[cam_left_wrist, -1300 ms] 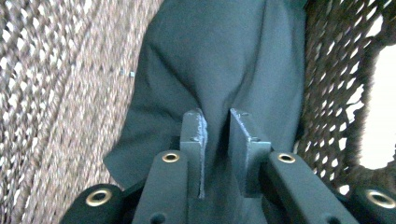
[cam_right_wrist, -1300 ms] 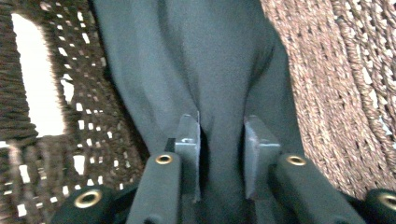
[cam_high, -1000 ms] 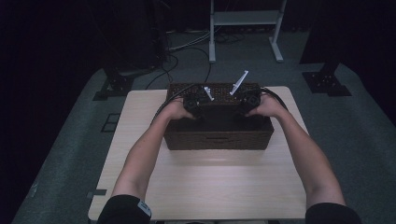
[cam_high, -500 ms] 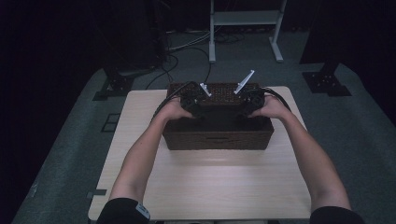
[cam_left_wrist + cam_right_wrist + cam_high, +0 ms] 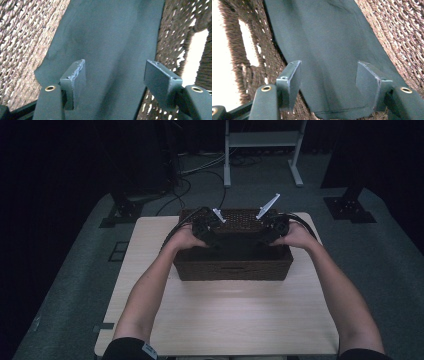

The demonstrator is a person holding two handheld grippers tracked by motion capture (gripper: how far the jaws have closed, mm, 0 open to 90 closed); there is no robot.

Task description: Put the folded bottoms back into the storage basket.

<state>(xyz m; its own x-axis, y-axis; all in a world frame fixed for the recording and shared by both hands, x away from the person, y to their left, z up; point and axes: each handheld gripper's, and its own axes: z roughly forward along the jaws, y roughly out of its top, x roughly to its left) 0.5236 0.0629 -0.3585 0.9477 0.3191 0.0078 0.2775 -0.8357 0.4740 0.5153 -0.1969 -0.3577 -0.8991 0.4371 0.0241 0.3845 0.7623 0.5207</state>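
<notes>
A brown woven basket point(image 5: 232, 270) stands on the light wooden table point(image 5: 225, 320). A dark green-grey cloth point(image 5: 240, 247) lies inside it. Both hands reach into the basket from above. My left gripper point(image 5: 212, 237) is at the left end and my right gripper point(image 5: 266, 237) at the right end. In the left gripper view, the left gripper point(image 5: 115, 75) is open just above the cloth point(image 5: 110, 37), with nothing between the jaws. In the right gripper view, the right gripper point(image 5: 328, 77) is open over the cloth's hemmed end point(image 5: 322, 37).
The basket's woven walls point(image 5: 20, 37) point(image 5: 392, 25) close in on both grippers, and a handle hole point(image 5: 197, 57) point(image 5: 249, 45) shows at each end. Bare tabletop lies in front of the basket. Stands and cables point(image 5: 200, 170) sit on the floor beyond the table.
Both hands have shifted slightly apart inside the basket, and the right gripper's grey plate has swung to the right. The basket has stayed put.
</notes>
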